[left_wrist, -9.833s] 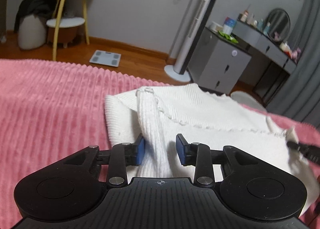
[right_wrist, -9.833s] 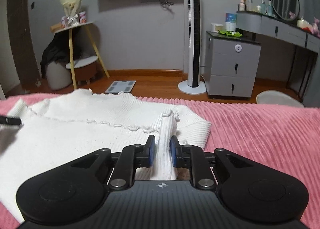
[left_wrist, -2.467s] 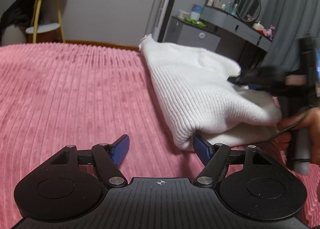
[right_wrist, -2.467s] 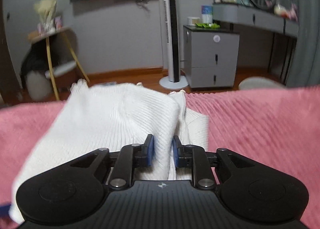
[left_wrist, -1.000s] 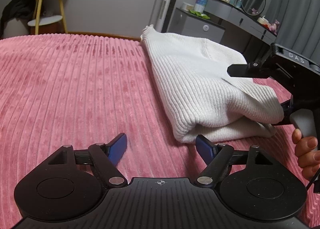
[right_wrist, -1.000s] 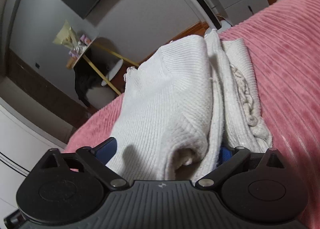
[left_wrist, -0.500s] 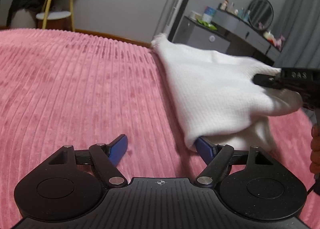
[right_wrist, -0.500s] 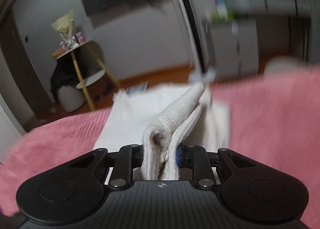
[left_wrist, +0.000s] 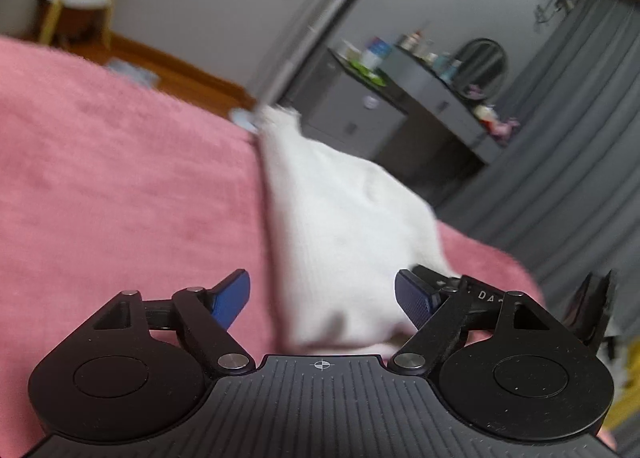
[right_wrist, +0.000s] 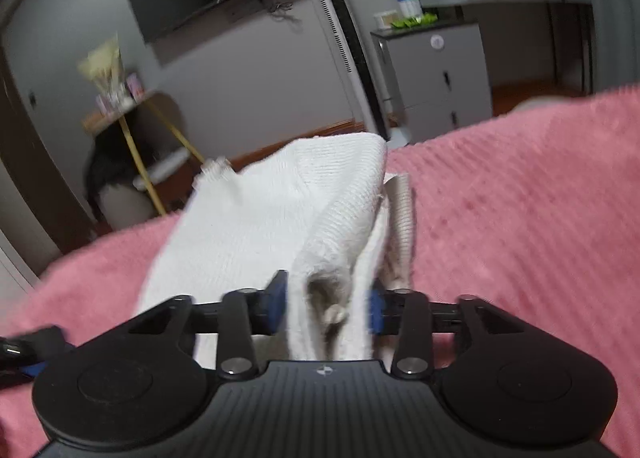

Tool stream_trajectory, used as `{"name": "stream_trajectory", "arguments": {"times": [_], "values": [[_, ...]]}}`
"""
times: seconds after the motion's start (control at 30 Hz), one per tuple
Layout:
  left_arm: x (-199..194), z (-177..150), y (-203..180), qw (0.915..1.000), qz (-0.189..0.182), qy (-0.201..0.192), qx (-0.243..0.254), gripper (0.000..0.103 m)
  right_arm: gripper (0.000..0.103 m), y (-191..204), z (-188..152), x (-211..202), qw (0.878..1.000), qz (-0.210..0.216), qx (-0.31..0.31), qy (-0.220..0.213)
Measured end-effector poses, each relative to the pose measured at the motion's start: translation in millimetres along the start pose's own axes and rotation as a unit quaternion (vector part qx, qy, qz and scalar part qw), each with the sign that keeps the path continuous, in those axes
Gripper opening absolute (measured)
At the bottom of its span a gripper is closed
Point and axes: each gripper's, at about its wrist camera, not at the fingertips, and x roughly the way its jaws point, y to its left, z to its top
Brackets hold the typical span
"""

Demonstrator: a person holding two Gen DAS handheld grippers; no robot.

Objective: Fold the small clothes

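Note:
A folded white knit sweater (right_wrist: 256, 217) lies on the pink ribbed bedspread (right_wrist: 520, 217). My right gripper (right_wrist: 325, 306) has the sweater's thick folded near edge between its blue pads. The fabric fills the gap and touches both pads while the jaws are opening. In the blurred left wrist view the sweater (left_wrist: 340, 225) reaches in between the jaws of my left gripper (left_wrist: 324, 298). Those jaws stand wide and are opening, and the left pad is clear of the cloth. Part of the right gripper (left_wrist: 480, 294) shows just behind the left gripper's right finger.
Beyond the bed's far edge stand a tower fan (right_wrist: 344, 45), a grey drawer cabinet (right_wrist: 436, 73) and a dressing table with a round mirror (left_wrist: 484, 65). A yellow-legged side table (right_wrist: 132, 129) is at the far left. Grey curtains (left_wrist: 560, 161) hang at the right.
The right gripper closed on the sweater's folded edge, then its jaws widened with the cloth still between them. The left gripper rose and rolled, and the sweater's end now lies between its jaws.

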Motion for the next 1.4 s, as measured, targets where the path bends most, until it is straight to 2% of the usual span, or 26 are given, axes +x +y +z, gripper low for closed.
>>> {"name": "stream_trajectory", "arguments": {"times": [0.07, 0.13, 0.2, 0.23, 0.27, 0.37, 0.43, 0.47, 0.53, 0.57, 0.6, 0.67, 0.77, 0.8, 0.9, 0.97, 1.07, 1.13, 1.17, 1.2, 1.23, 1.27, 1.3, 1.33, 1.37, 1.4], "values": [[22.9, 4.9, 1.3, 0.9992, -0.021, 0.033, -0.011, 0.085, 0.054, -10.4, -0.6, -4.6, 0.999, 0.029, 0.038, -0.005], [45.9, 9.8, 1.3, 0.9978, -0.03, 0.059, -0.009, 0.085, 0.052, -18.3, -2.0, -6.6, 0.997, 0.045, 0.058, -0.002], [60.4, 12.3, 3.0, 0.9976, 0.0, 0.066, -0.021, 0.081, 0.022, -23.4, -1.8, -4.5, 0.998, 0.036, 0.053, 0.006], [65.5, 12.4, 5.1, 0.9966, -0.005, 0.074, -0.035, 0.078, 0.022, -24.5, -1.8, -3.7, 0.998, 0.032, 0.046, 0.008], [65.8, 12.8, 5.9, 0.9962, -0.002, 0.073, -0.048, 0.069, 0.022, -22.5, -1.9, -5.9, 0.999, 0.029, 0.042, 0.003], [58.7, 13.6, -1.7, 0.9979, -0.001, 0.059, -0.027, 0.06, 0.02, -9.0, 2.2, -16.2, 0.999, 0.009, -0.002, -0.033], [56.0, 12.7, -4.4, 0.9982, 0.006, 0.059, -0.011, 0.06, 0.02, -1.6, 4.3, -19.4, 0.998, -0.021, -0.029, -0.05], [56.8, 10.2, -2.9, 0.9981, 0.007, 0.061, -0.009, 0.064, 0.02, -1.2, 3.1, -19.7, 0.997, -0.035, -0.038, -0.058], [60.1, 5.7, -3.2, 0.9968, 0.02, 0.076, -0.012, 0.067, 0.021, -6.6, -2.9, -8.3, 0.996, -0.062, -0.046, -0.037], [60.1, 4.0, -3.9, 0.9964, 0.024, 0.08, -0.013, 0.067, 0.025, -10.9, -8.0, -3.0, 0.997, -0.064, -0.047, -0.023], [59.0, 2.6, -5.9, 0.9962, 0.023, 0.083, -0.013, 0.068, 0.035, -13.9, -10.0, -4.1, 0.997, -0.065, -0.042, -0.02], [52.1, -1.8, -9.2, 0.9959, 0.013, 0.09, -0.008, 0.074, 0.043, -21.3, -3.4, -20.3, 0.998, -0.054, 0.0, -0.026], [42.8, -8.7, -11.5, 0.9959, 0.005, 0.09, -0.003, 0.078, 0.046, -40.6, 2.3, -49.5, 0.994, -0.014, 0.098, -0.036], [41.6, -10.5, -11.2, 0.9958, 0.006, 0.091, -0.008, 0.079, 0.05, -46.3, 1.1, -58.0, 0.991, -0.003, 0.134, -0.03], [39.2, -14.2, -7.8, 0.9955, 0.004, 0.088, -0.034, 0.079, 0.052, -59.0, -14.1, -70.4, 0.973, 0.053, 0.224, 0.007], [40.6, -11.2, -5.0, 0.9949, 0.001, 0.085, -0.055, 0.079, 0.054, -61.8, -24.7, -67.8, 0.961, 0.088, 0.261, 0.026], [47.2, -8.1, -1.8, 0.9919, -0.002, 0.085, -0.094, 0.082, 0.053, -66.7, -34.1, -49.6, 0.944, 0.119, 0.305, 0.026], [52.3, -6.8, -2.4, 0.9885, 0.004, 0.089, -0.122, 0.082, 0.027, -71.8, -43.3, -31.7, 0.929, 0.134, 0.343, 0.035], [51.5, -5.5, -2.3, 0.9877, 0.005, 0.089, -0.129, 0.081, 0.009, -71.4, -48.9, -23.5, 0.923, 0.14, 0.356, 0.049], [50.7, -4.7, -3.5, 0.988, 0.007, 0.085, -0.129, 0.077, 0.009, -71.8, -53.2, -19.8, 0.92, 0.135, 0.363, 0.058], [50.8, -4.1, -5.5, 0.9892, 0.016, 0.082, -0.12, 0.074, 0.009, -70.5, -53.6, -20.5, 0.925, 0.131, 0.353, 0.056], [52.8, -3.8, -7.3, 0.9903, 0.029, 0.082, -0.108, 0.064, 0.008, -67.1, -50.5, -24.2, 0.936, 0.123, 0.327, 0.046], [55.6, -3.7, -8.4, 0.9907, 0.044, 0.084, -0.098, 0.053, 0.008, -59.7, -46.0, -30.5, 0.952, 0.099, 0.287, 0.03], [58.8, -4.2, -7.8, 0.9901, 0.054, 0.089, -0.095, 0.05, 0.008, -50.6, -39.5, -36.5, 0.97, 0.07, 0.234, 0.009], [62.0, -4.3, -5.8, 0.989, 0.058, 0.095, -0.097, 0.046, 0.008, -42.3, -36.5, -41.1, 0.982, 0.046, 0.184, -0.01], [64.1, -4.3, -4.2, 0.9883, 0.061, 0.097, -0.101, 0.044, 0.008, -37.2, -36.2, -42.2, 0.987, 0.034, 0.158, -0.015]]}}
